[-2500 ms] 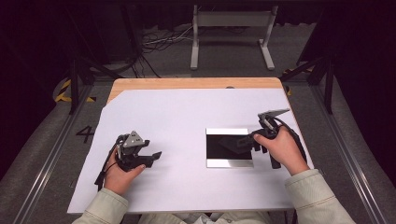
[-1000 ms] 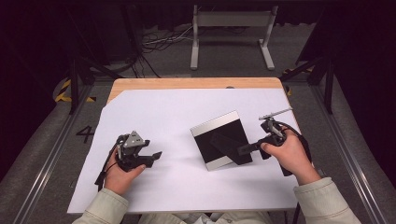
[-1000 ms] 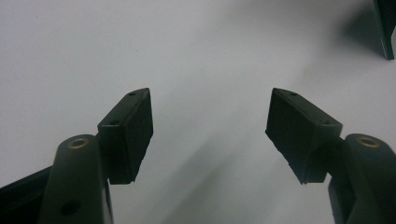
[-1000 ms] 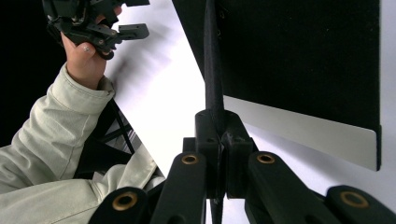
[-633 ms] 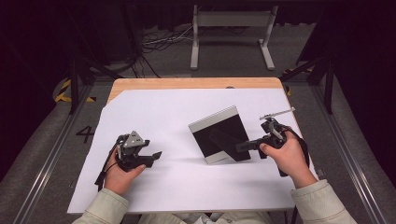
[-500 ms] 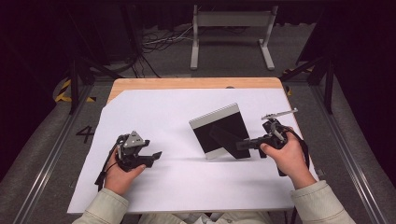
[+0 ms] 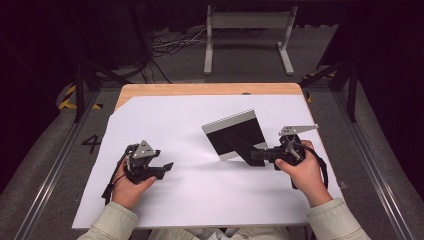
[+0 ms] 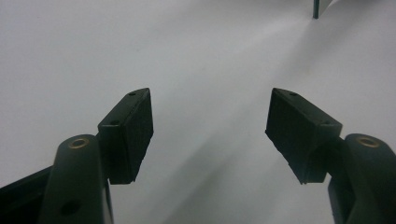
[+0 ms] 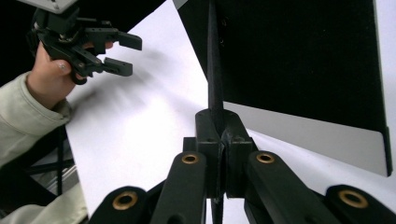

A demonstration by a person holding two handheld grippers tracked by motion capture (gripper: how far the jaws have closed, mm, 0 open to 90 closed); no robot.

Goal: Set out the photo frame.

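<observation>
White paper covers our bench (image 7: 165, 200). Our right claw (image 7: 256, 155) is clamped on the stand flap of a black frame (image 7: 235, 131) at 3 o'clock, lifted and tilted; setting it upright remains. Our left claw (image 7: 165, 167) rests open at 9 o'clock.

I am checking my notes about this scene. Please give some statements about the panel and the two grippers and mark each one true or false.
1. The right gripper is shut on a thin stand piece of the black and white panel. True.
2. The panel lies flat on the white table sheet. False: it is tilted up.
3. The left gripper is open with nothing between its pads. True.
4. The left gripper touches the panel. False: it is apart from it, at the left of the high view.
</observation>
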